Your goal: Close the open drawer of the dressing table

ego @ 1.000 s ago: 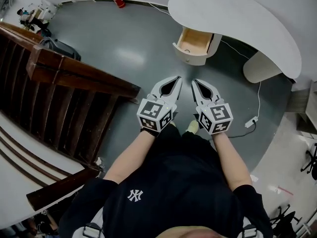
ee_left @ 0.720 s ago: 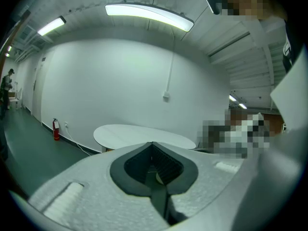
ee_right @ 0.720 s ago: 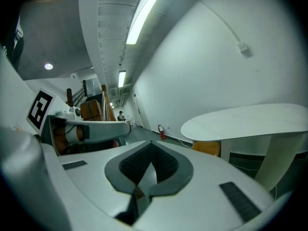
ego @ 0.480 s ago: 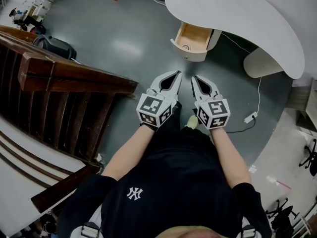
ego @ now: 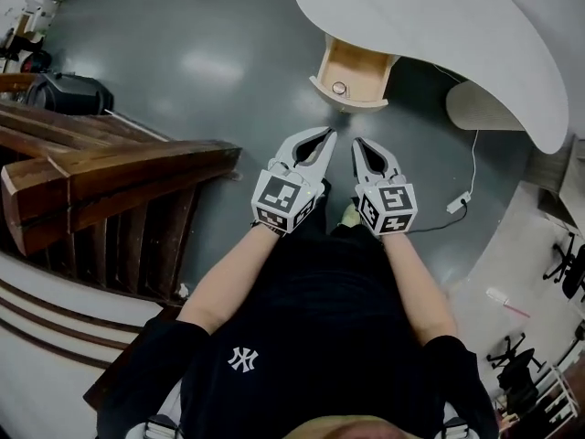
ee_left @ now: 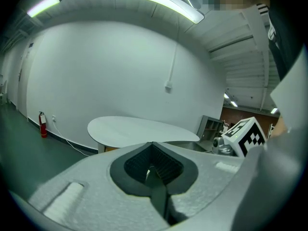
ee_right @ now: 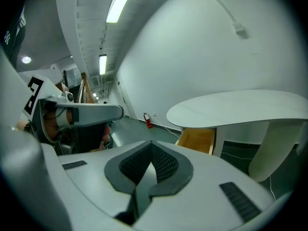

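The dressing table has a white curved top (ego: 439, 26). Its wooden drawer (ego: 352, 73) stands pulled out below the edge, with a round knob (ego: 339, 88) on its white front. My left gripper (ego: 324, 136) and right gripper (ego: 359, 144) are held side by side over the grey floor, both short of the drawer, jaws together and holding nothing. In the right gripper view the shut gripper (ee_right: 151, 144) points at the open drawer (ee_right: 197, 139) under the table top (ee_right: 240, 107). The left gripper (ee_left: 153, 146) in its own view also faces the table top (ee_left: 139, 129).
A dark wooden stair railing (ego: 119, 167) runs along the left. A white cable and power strip (ego: 455, 204) lie on the floor to the right, beside the table's rounded pedestal (ego: 480, 108). A red fire extinguisher (ee_left: 43, 124) stands by the far wall.
The person has stepped forward: the table and drawer have come closer to both grippers, and the railing has slid left and down. Both grippers stay shut, side by side.
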`<state>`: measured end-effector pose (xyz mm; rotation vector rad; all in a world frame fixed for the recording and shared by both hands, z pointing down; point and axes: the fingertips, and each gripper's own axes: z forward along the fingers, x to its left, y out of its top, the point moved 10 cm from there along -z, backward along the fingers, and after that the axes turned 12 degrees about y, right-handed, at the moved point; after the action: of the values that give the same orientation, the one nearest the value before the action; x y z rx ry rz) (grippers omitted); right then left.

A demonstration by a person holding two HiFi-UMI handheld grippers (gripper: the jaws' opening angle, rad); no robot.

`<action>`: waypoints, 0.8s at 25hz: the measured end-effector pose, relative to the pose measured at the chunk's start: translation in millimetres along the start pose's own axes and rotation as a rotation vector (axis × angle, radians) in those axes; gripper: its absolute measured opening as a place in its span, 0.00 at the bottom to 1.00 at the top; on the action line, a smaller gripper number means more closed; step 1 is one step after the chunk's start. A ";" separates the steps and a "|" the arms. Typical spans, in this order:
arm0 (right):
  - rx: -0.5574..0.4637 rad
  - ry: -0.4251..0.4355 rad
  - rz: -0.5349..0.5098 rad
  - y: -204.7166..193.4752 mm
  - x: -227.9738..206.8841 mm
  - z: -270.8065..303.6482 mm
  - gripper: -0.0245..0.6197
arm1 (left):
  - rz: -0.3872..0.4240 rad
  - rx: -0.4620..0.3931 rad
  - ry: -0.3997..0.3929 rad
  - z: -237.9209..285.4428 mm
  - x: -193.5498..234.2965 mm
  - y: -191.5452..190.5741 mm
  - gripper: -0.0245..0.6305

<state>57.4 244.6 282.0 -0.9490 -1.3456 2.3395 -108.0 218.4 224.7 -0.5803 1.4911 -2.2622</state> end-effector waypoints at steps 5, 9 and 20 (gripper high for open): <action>0.044 -0.075 0.048 -15.7 -24.9 52.7 0.06 | -0.003 0.027 -0.044 41.6 48.6 -7.1 0.05; 0.064 -0.130 0.109 -37.2 -40.4 80.5 0.06 | 0.014 0.044 -0.087 68.9 71.7 -12.4 0.05; 0.132 -0.227 0.208 -108.9 -91.5 135.4 0.06 | 0.036 0.084 -0.148 123.1 92.7 -49.7 0.05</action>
<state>27.3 163.6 458.3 -0.8405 -1.2005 2.7270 -125.7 94.2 327.0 -0.6739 1.3196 -2.1914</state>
